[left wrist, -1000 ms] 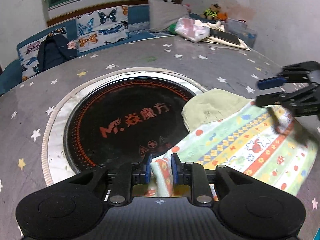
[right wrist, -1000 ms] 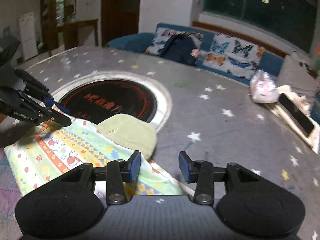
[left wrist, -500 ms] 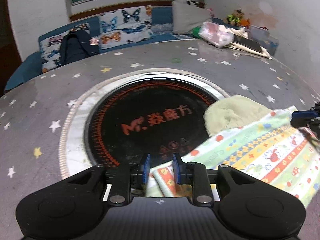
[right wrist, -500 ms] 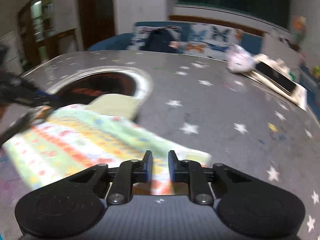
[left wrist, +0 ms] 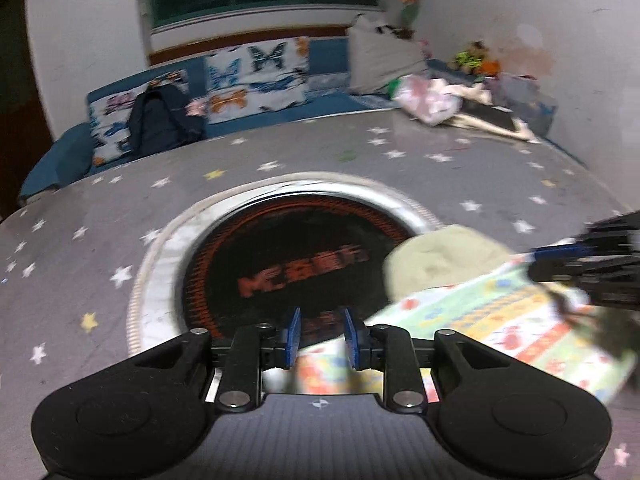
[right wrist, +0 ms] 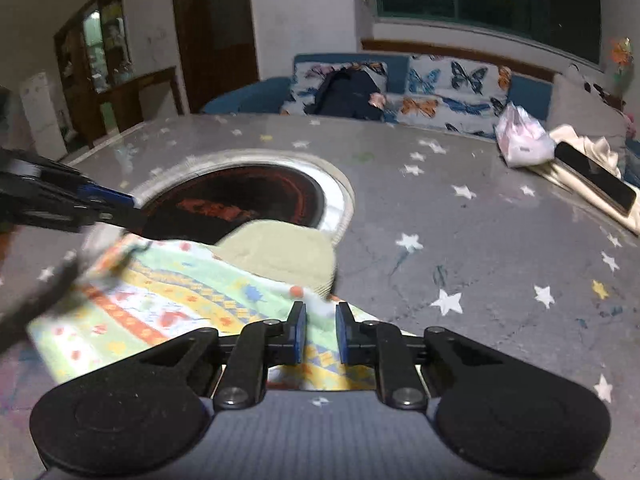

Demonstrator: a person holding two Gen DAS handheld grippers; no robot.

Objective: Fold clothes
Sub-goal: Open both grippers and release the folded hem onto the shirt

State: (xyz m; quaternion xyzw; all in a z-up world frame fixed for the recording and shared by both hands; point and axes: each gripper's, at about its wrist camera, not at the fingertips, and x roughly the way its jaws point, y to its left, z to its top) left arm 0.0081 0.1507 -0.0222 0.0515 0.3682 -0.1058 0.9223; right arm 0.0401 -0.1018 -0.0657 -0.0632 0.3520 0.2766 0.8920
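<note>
Star-printed grey table [left wrist: 460,176] is being covered near the black hotplate [left wrist: 280,252] by the patterned cloth [left wrist: 500,320], now released. Left gripper [left wrist: 320,338] and right gripper [right wrist: 319,330], clamped earlier, are being held slightly parted, nothing gripped.

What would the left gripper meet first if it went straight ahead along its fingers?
Probably the black induction cooktop set in the table: it lies directly beyond the left gripper. The patterned cloth sits just right of that line; blur leaves depth uncertain.
</note>
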